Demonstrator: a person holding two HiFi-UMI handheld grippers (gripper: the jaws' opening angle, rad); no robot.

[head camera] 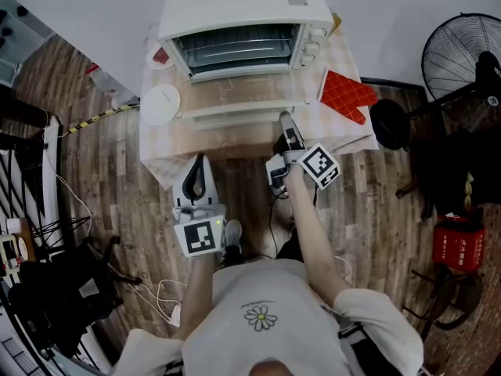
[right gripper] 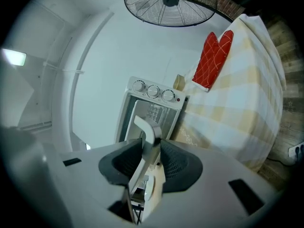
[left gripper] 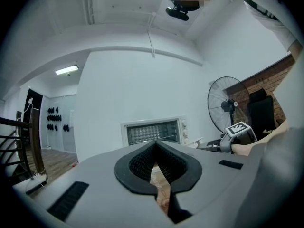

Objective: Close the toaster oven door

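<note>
A white toaster oven (head camera: 235,6) stands on the table with its glass door (head camera: 243,100) folded down toward me. My right gripper (head camera: 288,125) is at the door's front edge. In the right gripper view the white door handle (right gripper: 148,132) runs between the jaws of that gripper (right gripper: 151,144), and both pads lie against it. The oven's knobs (right gripper: 153,91) show beyond. My left gripper (head camera: 199,163) hangs in front of the table's near edge, left of the door, apart from it. Its jaws (left gripper: 156,146) meet at the tips with nothing in them, and the oven (left gripper: 152,133) is far ahead.
A checked cloth covers the table (head camera: 344,135). A red oven mitt (head camera: 346,94) lies right of the door and a white round plate (head camera: 160,104) left of it. A black standing fan (head camera: 462,53) is at the right. Cables lie on the wooden floor (head camera: 102,171).
</note>
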